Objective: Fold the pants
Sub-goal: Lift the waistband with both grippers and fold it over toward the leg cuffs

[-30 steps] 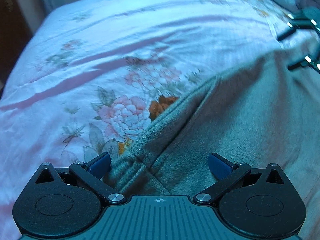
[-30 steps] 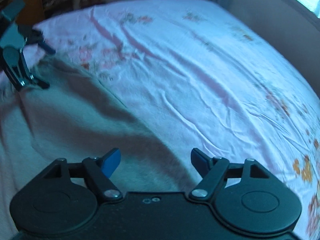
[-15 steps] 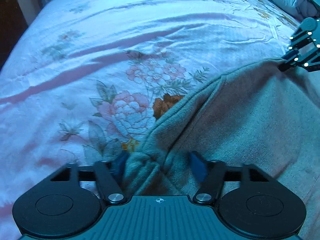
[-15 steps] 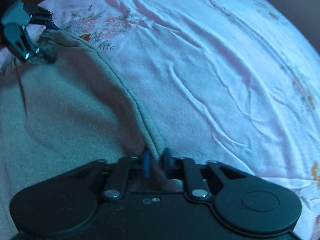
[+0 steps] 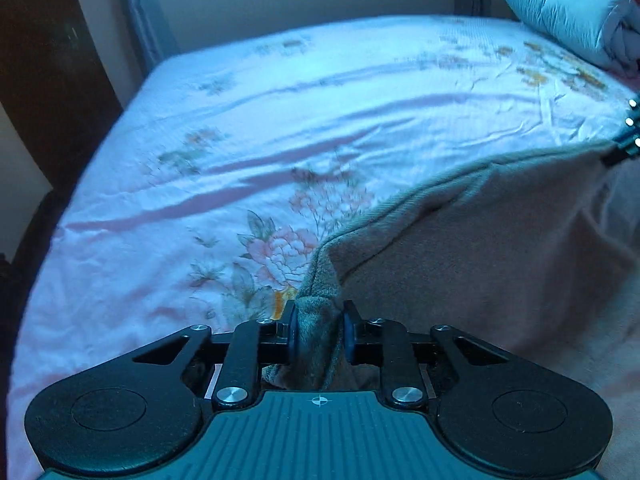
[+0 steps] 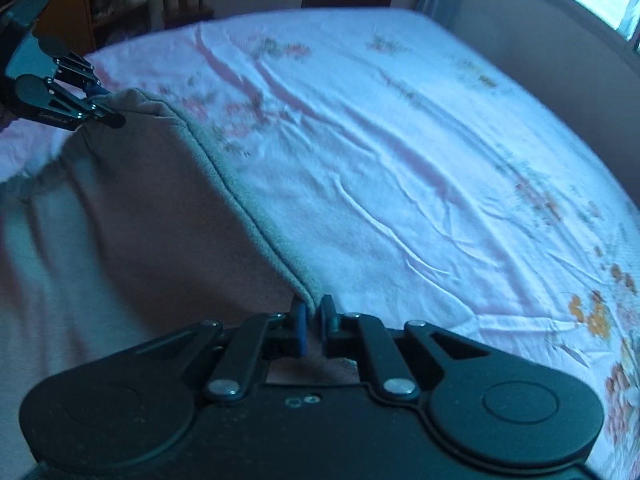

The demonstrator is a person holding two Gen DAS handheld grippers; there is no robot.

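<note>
Currently both grippers are clamped on one edge of the pants (image 5: pixel 480 248), at opposite ends. Left gripper (image 5: pixel 319 326) has just been closing and its pads now pinch a thick bunched corner of the grey fleece, hence the gap between them. Right gripper (image 6: pixel 313 318) is pressed nearly together on the thin hem at the other end; in the left view it shows only at the far right border.

Edge between them is lifted off the bed sheet (image 5: pixel 248 128) and hangs in a shallow sag, rest of the fabric drapes down toward the cameras. Reason for the two-corner hold, I'd say: keeps the edge straight so it can be carried over as one fold line instead of crumpling.

Pants sit on the near side of the bed, floral sheet beyond is bare. Rolled pale bedding (image 5: pixel 560 12) lies at the far corner.

Containers: none in view, nothing to report.
</note>
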